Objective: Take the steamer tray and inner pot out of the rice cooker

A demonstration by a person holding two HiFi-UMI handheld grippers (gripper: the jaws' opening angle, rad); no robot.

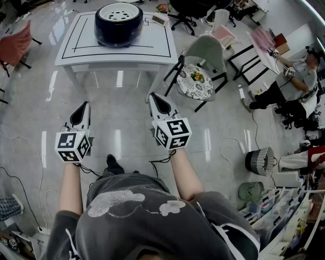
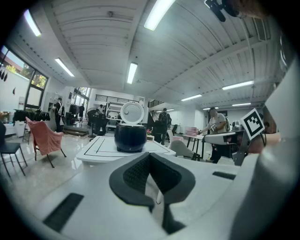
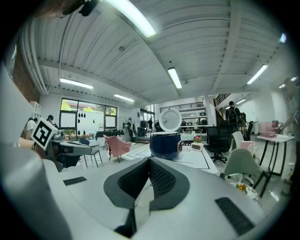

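With the left gripper and right gripper both closed on nothing, well short of the white rectangular table carrying the dark blue round rice cooker, its white perforated steamer tray seated on top, jaws not opened in time would probably shove the tray rather than grip it.

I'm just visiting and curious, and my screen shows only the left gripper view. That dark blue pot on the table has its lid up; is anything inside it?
Observer: Yes. The head view looks down into the rice cooker, and a white steamer tray full of small holes sits in its top.
Visitor: Is the other claw carrying something?
Observer: No. In the right gripper view the right claw is shut, with nothing between its pads.
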